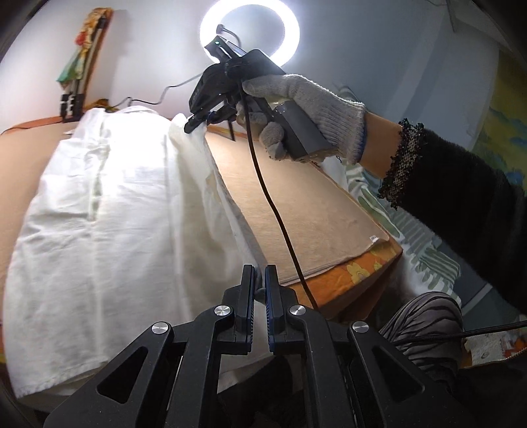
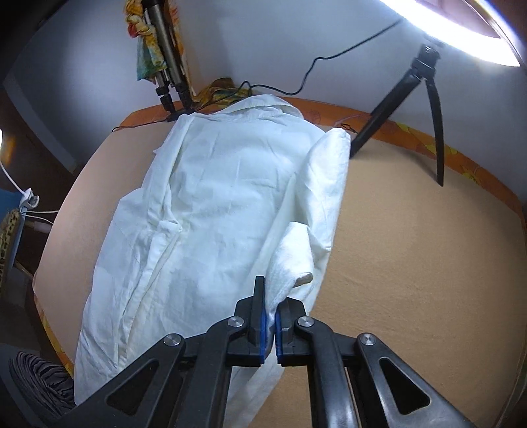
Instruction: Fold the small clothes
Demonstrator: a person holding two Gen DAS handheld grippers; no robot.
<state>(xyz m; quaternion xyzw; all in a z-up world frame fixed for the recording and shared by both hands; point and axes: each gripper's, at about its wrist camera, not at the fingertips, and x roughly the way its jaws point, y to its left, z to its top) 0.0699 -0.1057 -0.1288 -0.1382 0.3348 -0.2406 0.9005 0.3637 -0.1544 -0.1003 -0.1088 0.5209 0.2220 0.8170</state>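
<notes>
- White shirt (image 1: pixel 108 210) is spread out on the tan bed cover (image 1: pixel 296 204), collar end up by the wall.
- Left gripper (image 1: pixel 259 280) is down at the near hem, jaws pretty much closed on the shirt's edge.
- Right gripper (image 2: pixel 270 309) has clamped down on a fold of the shirt's right side, lifting it.
- A gloved hand (image 1: pixel 303 108) carries that gripper, ring light (image 1: pixel 249 31) glowing behind it.
</notes>
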